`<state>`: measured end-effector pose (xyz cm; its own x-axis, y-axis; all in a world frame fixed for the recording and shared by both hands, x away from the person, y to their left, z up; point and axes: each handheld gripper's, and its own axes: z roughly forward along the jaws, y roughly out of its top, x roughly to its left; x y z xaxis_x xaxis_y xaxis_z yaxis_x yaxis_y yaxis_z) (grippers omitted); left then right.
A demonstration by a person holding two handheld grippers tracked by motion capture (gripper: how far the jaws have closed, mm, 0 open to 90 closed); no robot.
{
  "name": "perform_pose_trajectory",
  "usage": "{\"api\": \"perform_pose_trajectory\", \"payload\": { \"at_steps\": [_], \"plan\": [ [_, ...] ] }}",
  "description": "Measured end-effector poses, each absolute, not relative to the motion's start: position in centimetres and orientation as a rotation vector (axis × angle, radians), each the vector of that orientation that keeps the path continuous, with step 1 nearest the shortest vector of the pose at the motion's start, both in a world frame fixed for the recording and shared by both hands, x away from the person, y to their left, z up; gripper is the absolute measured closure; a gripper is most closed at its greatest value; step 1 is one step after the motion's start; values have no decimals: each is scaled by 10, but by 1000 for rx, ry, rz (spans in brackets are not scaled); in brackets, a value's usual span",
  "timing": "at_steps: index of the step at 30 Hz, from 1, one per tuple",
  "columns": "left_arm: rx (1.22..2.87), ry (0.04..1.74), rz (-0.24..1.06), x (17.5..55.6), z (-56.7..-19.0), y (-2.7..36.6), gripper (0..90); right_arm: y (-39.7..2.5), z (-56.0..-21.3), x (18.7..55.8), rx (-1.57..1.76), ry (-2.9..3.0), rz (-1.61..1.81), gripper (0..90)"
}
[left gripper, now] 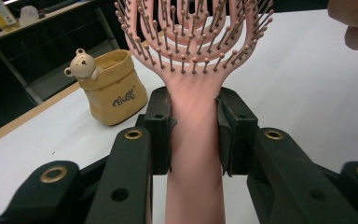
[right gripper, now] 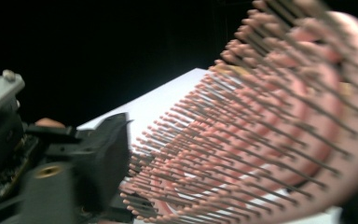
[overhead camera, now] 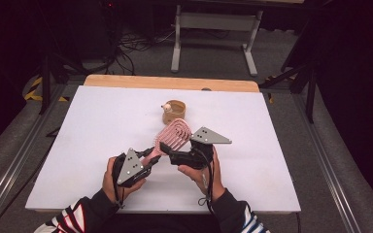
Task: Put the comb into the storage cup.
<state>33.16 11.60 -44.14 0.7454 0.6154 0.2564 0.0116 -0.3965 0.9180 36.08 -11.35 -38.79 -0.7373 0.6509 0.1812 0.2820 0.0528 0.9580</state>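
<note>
Pinching the pink hairbrush by its handle in the left gripper, right gripper hovering near the bristles, its jaw spread unclear.

A pink plastic vented hairbrush hangs above the middle of the white tabletop, its handle toward the near edge and its head toward the far edge. A small tan fabric pouch with a bear figure on its rim stands on the tabletop just behind the head, nearer the far edge. The left gripper sits at the handle, the right gripper just right of it.
</note>
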Motion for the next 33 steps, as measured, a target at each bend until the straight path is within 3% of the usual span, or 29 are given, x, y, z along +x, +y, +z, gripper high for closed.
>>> {"api": "perform_pose_trajectory", "payload": {
  "at_steps": [4,8,19,33],
  "plan": [
    [1899,489,708,333,-443,114,697,-119,-389,362,1004,1970,1816,480],
    [1918,483,714,333,-445,112,697,-121,-389,358,1000,1942,1876,581],
    [1938,465,712,333,-448,111,679,-109,-385,334,818,1942,1820,625],
    [1955,463,686,334,-449,110,436,-116,-379,325,707,1902,1766,632]
  ]
}}
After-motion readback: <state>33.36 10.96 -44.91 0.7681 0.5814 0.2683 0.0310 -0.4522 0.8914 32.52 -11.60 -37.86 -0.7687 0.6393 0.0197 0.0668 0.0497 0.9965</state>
